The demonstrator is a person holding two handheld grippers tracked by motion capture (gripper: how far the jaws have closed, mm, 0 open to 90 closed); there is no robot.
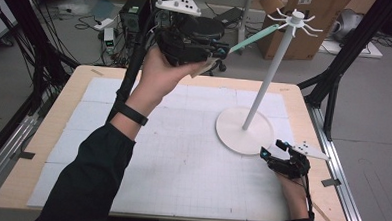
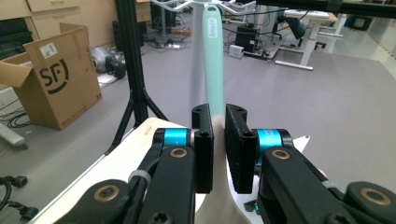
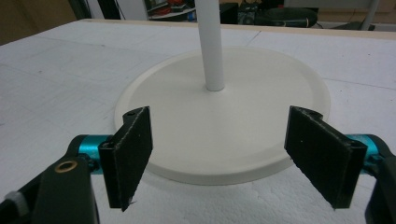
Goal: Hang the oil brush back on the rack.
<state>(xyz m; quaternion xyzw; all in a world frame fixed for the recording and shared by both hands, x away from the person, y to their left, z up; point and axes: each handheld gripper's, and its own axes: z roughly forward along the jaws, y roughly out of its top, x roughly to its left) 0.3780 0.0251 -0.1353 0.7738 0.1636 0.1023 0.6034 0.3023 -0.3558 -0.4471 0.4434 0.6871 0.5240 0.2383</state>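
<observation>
A white stand rises from a round base (image 1: pixel 231 133) on the table, its pole (image 1: pixel 268 76) topped by a ring of hooks (image 1: pixel 296 18). My left gripper (image 1: pixel 221 50) is raised above the table's far side. It is shut on a spatula whose mint-green handle (image 1: pixel 255 37) points toward the hooks. In the left gripper view the handle (image 2: pixel 214 56) runs up from between the closed jaws to just under the hooks (image 2: pixel 187 4). The pale blade (image 2: pixel 219 205) hangs below the jaws. My right gripper (image 1: pixel 273 148) stands open and holds nothing. It sits low at the base's near edge (image 3: pixel 219 168).
A cardboard box (image 1: pixel 307 30) stands on the floor behind the stand. Black frame legs (image 1: pixel 344 57) rise at the table's right side. Cables and equipment (image 1: pixel 112 32) lie at the back left. The white gridded mat (image 1: pixel 182 160) covers most of the table.
</observation>
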